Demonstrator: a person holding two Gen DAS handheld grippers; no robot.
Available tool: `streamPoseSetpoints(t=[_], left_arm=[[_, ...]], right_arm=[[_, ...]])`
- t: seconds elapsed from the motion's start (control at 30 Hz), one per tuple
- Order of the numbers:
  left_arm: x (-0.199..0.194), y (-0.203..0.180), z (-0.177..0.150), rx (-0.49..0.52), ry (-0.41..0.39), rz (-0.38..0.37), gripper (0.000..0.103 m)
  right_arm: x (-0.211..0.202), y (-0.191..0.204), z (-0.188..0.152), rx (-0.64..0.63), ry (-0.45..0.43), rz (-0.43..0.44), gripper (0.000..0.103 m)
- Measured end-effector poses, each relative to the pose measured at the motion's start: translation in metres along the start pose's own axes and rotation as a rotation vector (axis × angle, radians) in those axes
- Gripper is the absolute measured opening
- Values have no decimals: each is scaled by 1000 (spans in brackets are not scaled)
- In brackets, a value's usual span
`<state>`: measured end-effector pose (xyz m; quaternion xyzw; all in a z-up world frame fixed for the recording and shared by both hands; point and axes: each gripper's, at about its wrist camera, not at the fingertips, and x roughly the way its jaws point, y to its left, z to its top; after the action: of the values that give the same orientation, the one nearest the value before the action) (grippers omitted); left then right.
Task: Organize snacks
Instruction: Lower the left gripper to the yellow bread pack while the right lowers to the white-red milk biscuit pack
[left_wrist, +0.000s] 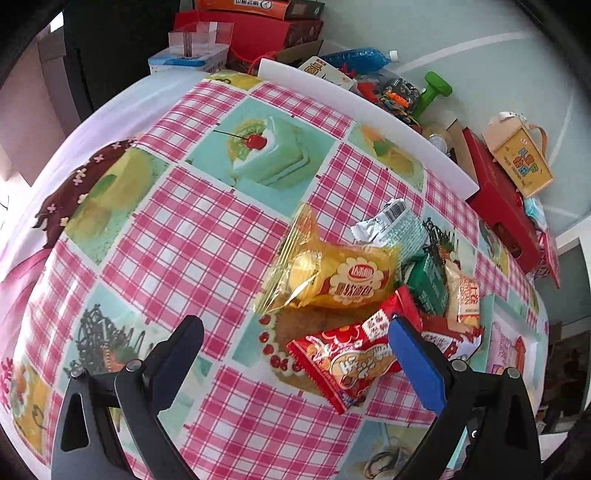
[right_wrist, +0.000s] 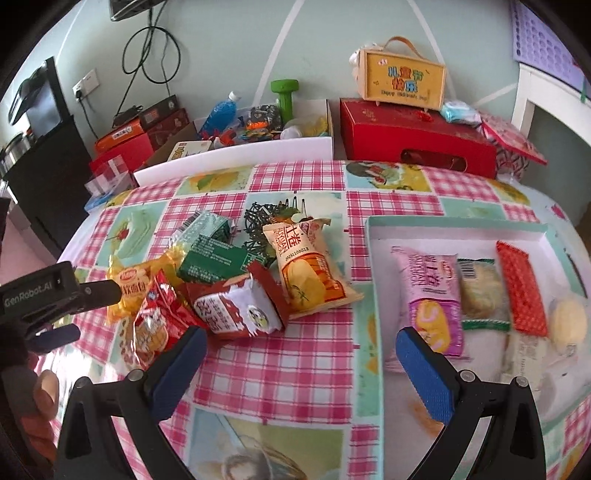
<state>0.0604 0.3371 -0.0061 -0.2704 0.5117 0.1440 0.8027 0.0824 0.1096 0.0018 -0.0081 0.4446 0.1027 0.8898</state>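
A pile of snack packets lies on the checked tablecloth: a yellow bread packet (left_wrist: 332, 273), a red packet (left_wrist: 351, 362), a green one (left_wrist: 428, 280) and a pale green one (left_wrist: 395, 225). My left gripper (left_wrist: 295, 332) is open just in front of the pile, its right finger over the red packet. In the right wrist view the pile shows an orange chip packet (right_wrist: 314, 266) and a red-and-white packet (right_wrist: 240, 306). My right gripper (right_wrist: 301, 339) hangs open and empty between the pile and a teal-rimmed tray (right_wrist: 454, 221). The tray holds a pink packet (right_wrist: 432, 299), a red packet (right_wrist: 521, 288) and others.
Beyond the table's far edge stand a white carton (right_wrist: 236, 155) of toys with a green dumbbell (right_wrist: 284, 96) and a blue bottle (right_wrist: 221, 114). A red box (right_wrist: 413, 136) carries a yellow gift case (right_wrist: 402, 79). A hand (right_wrist: 40, 398) holds the left gripper.
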Motion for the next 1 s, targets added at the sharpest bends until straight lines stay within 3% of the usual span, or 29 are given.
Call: streamPoseSetpoints(t=[0.3,0.57,0.87,0.93,1.0], left_arm=[[10,0,16,-11,-6,-46,100],[25,-17,20,39,8,-74,100],[43,-24,23,33,0,-55,100],[42,-24,24,33,-7,-50,98],[41,-25,23,38,-11,-36,88]], right_arm=[[21,4,11,100,48,87,100],[40,2,16,210,85,148,97],[50,-16,12,348,110,209,84],[49,-18,13,360,106,213,80],[48,-18,13,363,103,223,76]])
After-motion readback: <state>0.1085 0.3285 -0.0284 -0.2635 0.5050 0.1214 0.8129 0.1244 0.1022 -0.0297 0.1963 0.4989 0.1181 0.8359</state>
